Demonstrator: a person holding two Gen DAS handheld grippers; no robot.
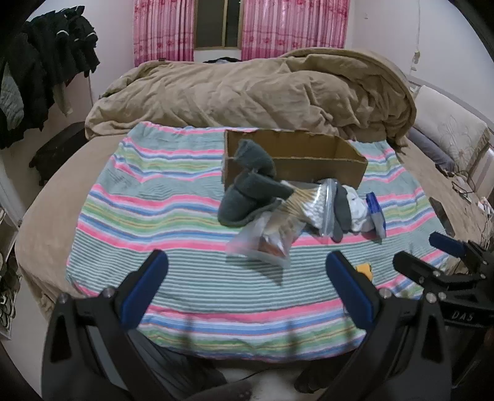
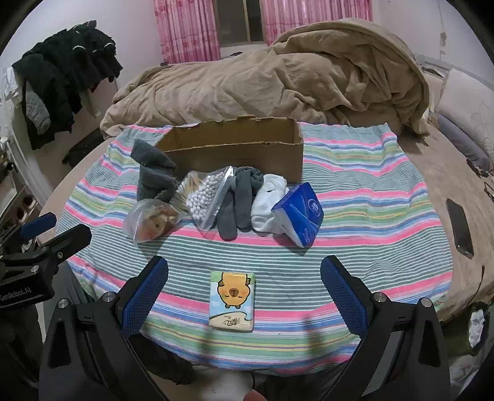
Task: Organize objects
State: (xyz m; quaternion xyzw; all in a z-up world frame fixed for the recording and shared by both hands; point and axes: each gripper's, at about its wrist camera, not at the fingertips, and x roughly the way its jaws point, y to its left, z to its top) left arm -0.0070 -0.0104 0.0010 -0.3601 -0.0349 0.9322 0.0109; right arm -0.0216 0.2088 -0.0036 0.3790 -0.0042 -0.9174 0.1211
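An open cardboard box (image 2: 240, 151) stands on a striped cloth (image 2: 355, 197) on the bed. In front of it lie a grey sock (image 2: 152, 177), a clear snack bag (image 2: 151, 220), a bag of cotton swabs (image 2: 205, 194), dark grey socks (image 2: 236, 203), white socks (image 2: 265, 202) and a blue tissue pack (image 2: 301, 212). A small cartoon tissue pack (image 2: 232, 300) lies between my right gripper's open fingers. My right gripper (image 2: 244, 271) is open and empty. My left gripper (image 1: 247, 268) is open and empty, just short of the snack bag (image 1: 265, 239); the box (image 1: 293, 157) is beyond.
A brown duvet (image 2: 278, 83) is heaped behind the box. A phone (image 2: 460, 228) lies on the bed at the right. Dark clothes (image 2: 61, 80) hang at the left. Pink curtains (image 2: 188, 27) frame a window at the back.
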